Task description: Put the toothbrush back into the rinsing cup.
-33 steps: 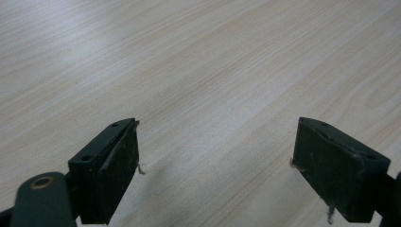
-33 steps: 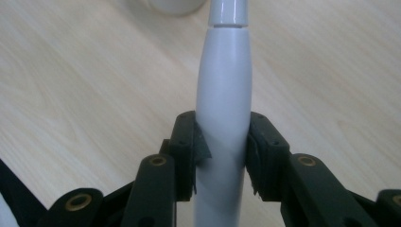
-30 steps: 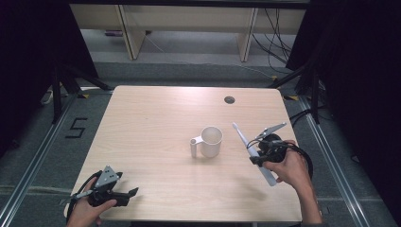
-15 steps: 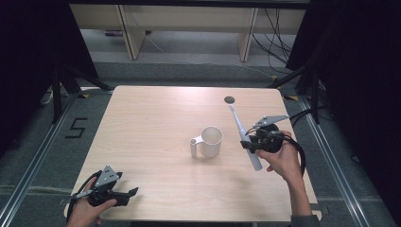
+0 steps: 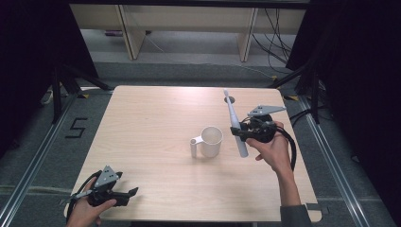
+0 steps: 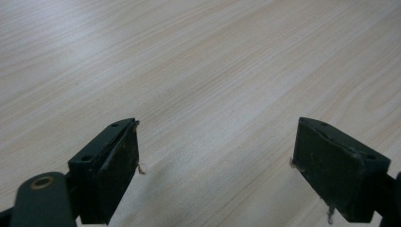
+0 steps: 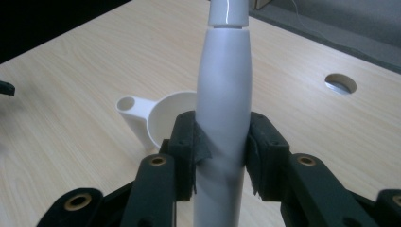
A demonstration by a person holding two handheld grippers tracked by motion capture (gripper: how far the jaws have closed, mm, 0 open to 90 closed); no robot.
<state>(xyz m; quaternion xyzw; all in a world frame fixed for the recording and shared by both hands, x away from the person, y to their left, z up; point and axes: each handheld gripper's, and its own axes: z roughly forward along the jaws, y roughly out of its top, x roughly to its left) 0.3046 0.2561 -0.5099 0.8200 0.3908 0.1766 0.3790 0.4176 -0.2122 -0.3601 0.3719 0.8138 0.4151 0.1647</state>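
Down at the near left corner of the table (image 5: 142, 118), left gripper (image 5: 124, 195) held low in a hand, jaws spread wide with bare wood grain between the pads (image 6: 124, 163) and nothing pinched. Over to the middle: a white mug (image 5: 211, 141) standing upright on the wood, handle sticking out to its left, open mouth facing up. Just right of the mug, an electric toothbrush (image 5: 235, 125), all white, smooth and glossy, thick rounded handle narrowing past a seam into a slim neck, small brush head at the far end. Lifted clear of the table, slanted, head pointing away toward the far edge, fat end nearer the person. Clamped around the thick handle by the right gripper (image 5: 242, 134), both pads pressed flat against its sides, mug visible just behind in the right gripper view. Farther back, a small round hole (image 7: 340, 83) in the tabletop.
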